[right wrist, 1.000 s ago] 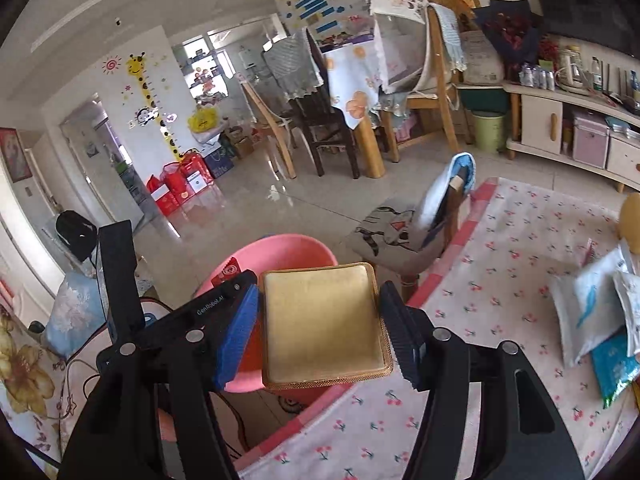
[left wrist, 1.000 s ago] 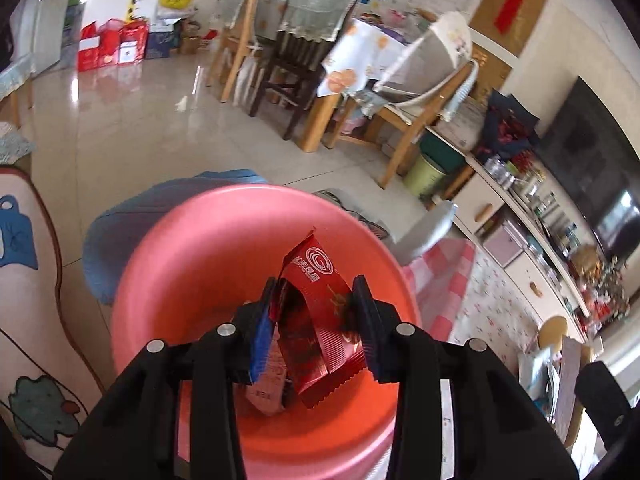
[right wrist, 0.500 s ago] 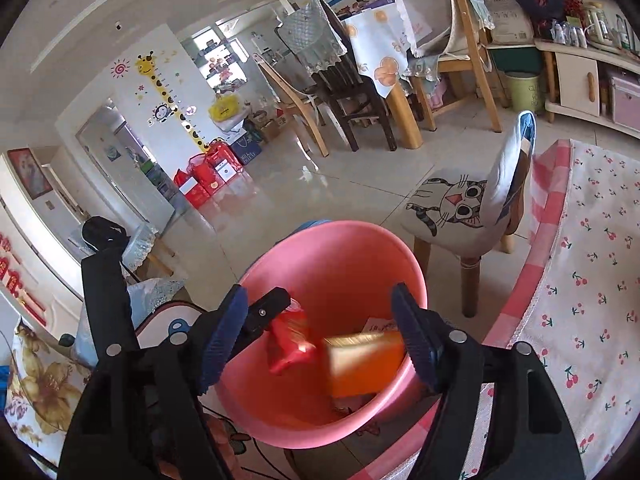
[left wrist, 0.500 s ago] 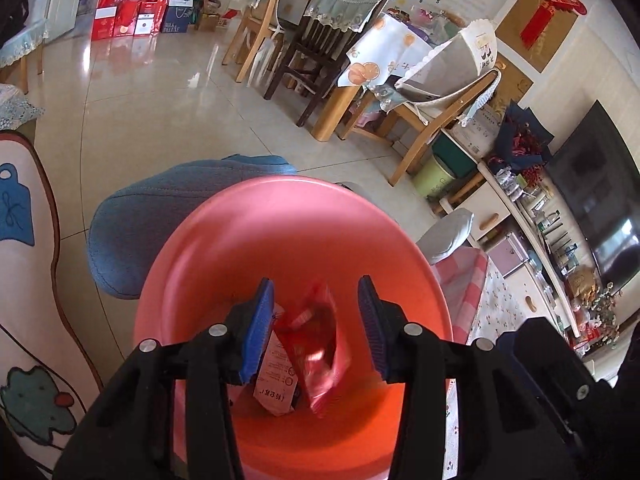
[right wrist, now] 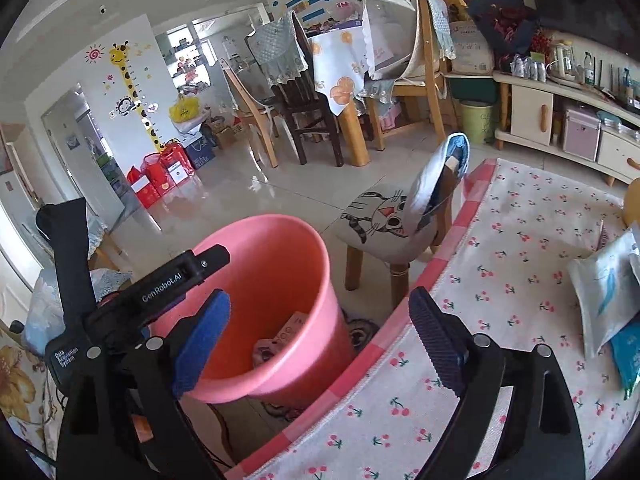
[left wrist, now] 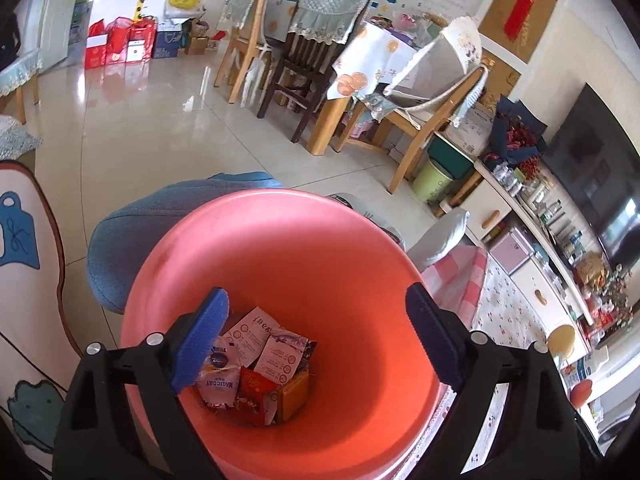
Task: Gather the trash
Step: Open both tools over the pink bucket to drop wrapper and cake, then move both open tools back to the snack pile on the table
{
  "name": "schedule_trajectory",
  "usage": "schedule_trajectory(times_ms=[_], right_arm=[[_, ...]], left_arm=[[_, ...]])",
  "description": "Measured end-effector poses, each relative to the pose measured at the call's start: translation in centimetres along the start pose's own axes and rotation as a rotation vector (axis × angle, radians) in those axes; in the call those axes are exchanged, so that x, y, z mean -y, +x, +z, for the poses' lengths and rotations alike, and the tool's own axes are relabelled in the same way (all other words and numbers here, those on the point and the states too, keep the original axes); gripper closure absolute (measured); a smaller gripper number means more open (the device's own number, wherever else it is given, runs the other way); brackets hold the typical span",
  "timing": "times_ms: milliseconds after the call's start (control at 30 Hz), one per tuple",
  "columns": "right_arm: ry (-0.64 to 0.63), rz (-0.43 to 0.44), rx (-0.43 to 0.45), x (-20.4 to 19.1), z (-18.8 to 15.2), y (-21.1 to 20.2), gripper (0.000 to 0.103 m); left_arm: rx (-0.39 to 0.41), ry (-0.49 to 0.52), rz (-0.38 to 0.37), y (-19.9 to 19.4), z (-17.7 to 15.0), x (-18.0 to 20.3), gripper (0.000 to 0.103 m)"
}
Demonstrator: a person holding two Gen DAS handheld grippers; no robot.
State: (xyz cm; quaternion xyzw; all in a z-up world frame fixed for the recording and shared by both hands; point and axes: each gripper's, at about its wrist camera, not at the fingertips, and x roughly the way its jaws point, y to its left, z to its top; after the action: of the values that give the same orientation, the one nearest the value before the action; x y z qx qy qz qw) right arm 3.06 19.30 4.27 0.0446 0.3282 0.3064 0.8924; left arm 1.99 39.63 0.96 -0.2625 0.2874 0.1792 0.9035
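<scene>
A pink bin (left wrist: pixel 288 248) stands on the floor; it also shows in the right wrist view (right wrist: pixel 280 264). Several wrappers lie at its bottom, among them a red packet (left wrist: pixel 256 394) and a gold packet (left wrist: pixel 294 394). My left gripper (left wrist: pixel 316 340) is open and empty right above the bin's mouth. My right gripper (right wrist: pixel 320 336) is open and empty, over the table's edge beside the bin. The left gripper's body (right wrist: pixel 132 304) shows there over the bin's near rim.
A cherry-print tablecloth (right wrist: pixel 520 264) covers the table, with a silvery pouch (right wrist: pixel 604 292) and a teal packet (right wrist: pixel 630 354) at its right. A cat-face stool (right wrist: pixel 384 220) stands behind the bin. A blue cushion (left wrist: pixel 140 232) lies past the bin. Dining chairs stand further back.
Both grippers opened. The red packet dropped from the left and the gold packet from the right into the bin. The right gripper drew back toward the table.
</scene>
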Motion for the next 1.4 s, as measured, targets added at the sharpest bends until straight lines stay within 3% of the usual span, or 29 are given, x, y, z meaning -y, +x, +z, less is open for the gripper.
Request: schedule_trajectory(times_ms=[567,1000,1400], right_arm=[[0.041,-0.212,0.022,7.8,-4.6,-7.2,0.009],[-0.03,-0.359,0.089,11.5,-8.2,-13.8,0.009],[0.021,-0.42,0.188,16.1,-10.2,-19.1,0.009]], left_arm=[[0.033,0.173,-0.047,-1.6,-2.3,5.9,0.006],[0.074,0.376,-0.03,-3.2,-6.1,11.8,0.005],[0.095,0.586,-0.009,-4.4,-10.7,17.1,0.005]])
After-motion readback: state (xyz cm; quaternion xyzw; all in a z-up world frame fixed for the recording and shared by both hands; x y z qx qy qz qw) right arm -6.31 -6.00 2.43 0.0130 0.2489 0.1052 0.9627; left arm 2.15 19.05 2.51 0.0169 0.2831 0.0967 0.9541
